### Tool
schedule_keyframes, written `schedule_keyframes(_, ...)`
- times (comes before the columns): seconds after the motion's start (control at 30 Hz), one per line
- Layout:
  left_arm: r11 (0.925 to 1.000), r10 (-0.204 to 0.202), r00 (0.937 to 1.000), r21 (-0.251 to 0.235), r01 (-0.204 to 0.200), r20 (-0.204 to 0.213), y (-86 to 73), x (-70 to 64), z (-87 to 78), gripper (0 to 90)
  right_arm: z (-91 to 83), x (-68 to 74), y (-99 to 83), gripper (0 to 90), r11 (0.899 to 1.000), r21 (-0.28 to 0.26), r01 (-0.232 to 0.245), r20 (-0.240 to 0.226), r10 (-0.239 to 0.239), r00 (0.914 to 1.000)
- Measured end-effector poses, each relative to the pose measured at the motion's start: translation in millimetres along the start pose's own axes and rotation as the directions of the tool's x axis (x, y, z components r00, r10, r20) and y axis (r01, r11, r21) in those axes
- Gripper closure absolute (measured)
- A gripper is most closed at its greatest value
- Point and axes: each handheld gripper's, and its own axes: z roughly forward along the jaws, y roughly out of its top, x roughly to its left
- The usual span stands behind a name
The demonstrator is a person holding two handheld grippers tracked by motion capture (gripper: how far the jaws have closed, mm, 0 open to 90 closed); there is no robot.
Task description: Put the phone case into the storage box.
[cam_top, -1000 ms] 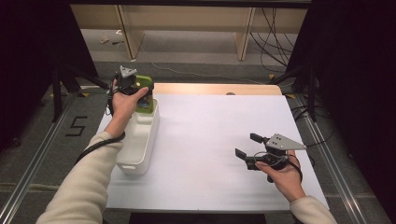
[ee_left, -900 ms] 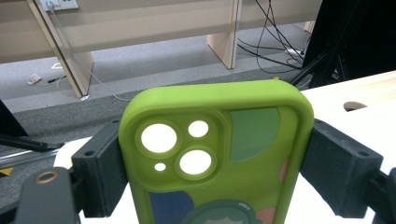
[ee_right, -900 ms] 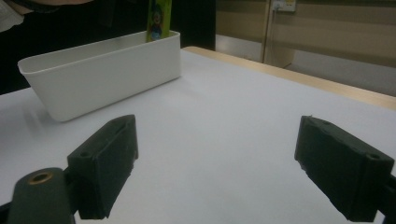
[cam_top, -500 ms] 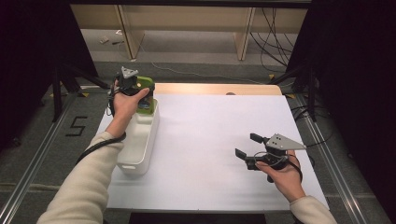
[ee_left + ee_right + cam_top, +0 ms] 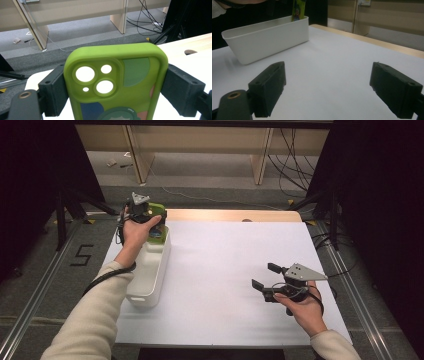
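Two grippers, one per hand, as I see them from the remote station. Against the frames half a second and one second earlier I find almost no change: the left gripper keeps its place at upper left of the high view, over the far end of the white bin, and the right gripper stays low at lower right on the white tabletop.

Left gripper: jaws clamped on the two long edges of the green phone case, which stands upright between them. The case looks soft and matte, with rounded corners, a raised camera block pierced by two large and two small round holes, and flat printed patches in darker green, blue and pink. Its lower part is cut off by the bottom edge of the left gripper view, so the printed figure is incomplete.

Right gripper: jaws spread wide, nothing between them; blocky black pads with small screw holes.

The bin is a smooth, oblong plastic tub with rounded corners. In the right gripper view the case appears to dip behind its far rim; contact with the bin floor is hidden.
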Motion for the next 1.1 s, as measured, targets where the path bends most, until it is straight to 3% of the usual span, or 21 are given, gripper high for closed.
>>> schedule_keyframes(1.1,0.9996,0.014,0.9999,0.025,-0.014,-0.005,-6.2,-1.8,6.6,15.5,0.7,0.0,-0.6,14.7,1.0,0.004,0.0,-0.003,0.0,1.0)
